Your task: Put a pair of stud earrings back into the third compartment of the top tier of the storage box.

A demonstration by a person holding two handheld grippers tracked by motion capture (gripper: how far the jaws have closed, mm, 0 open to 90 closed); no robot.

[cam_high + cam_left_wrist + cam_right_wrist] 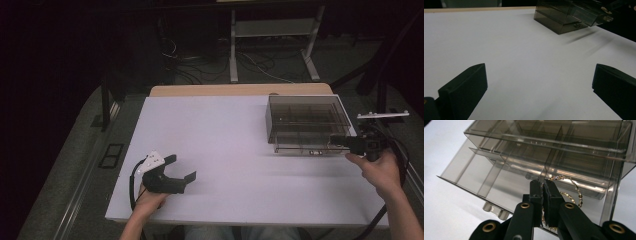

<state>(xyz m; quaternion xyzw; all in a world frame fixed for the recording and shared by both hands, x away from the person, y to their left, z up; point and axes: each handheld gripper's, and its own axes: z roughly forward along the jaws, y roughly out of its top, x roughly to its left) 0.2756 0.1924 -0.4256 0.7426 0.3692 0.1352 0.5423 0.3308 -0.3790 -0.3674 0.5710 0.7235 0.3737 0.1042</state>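
A smoky clear drawer box (306, 117) stands at the table's far right, its lower drawer (300, 145) pulled out toward me. My right gripper (335, 141) reaches in from the right at that drawer. In the right gripper view the right gripper (543, 191) is shut on a gold beaded bracelet (572, 195), whose loop hangs over the open drawer (486, 182) beside a divider. My left gripper (181, 168) rests near the table's front left, open with nothing between its jaws; from the left gripper (539, 82) the box (559, 17) lies far ahead to the right.
The white table top (225, 145) runs bare between the two grippers, with a wooden strip (240, 90) along its far edge. Behind it are a desk frame (272, 45) and loose cables on the floor. The right forearm comes in at the lower right.
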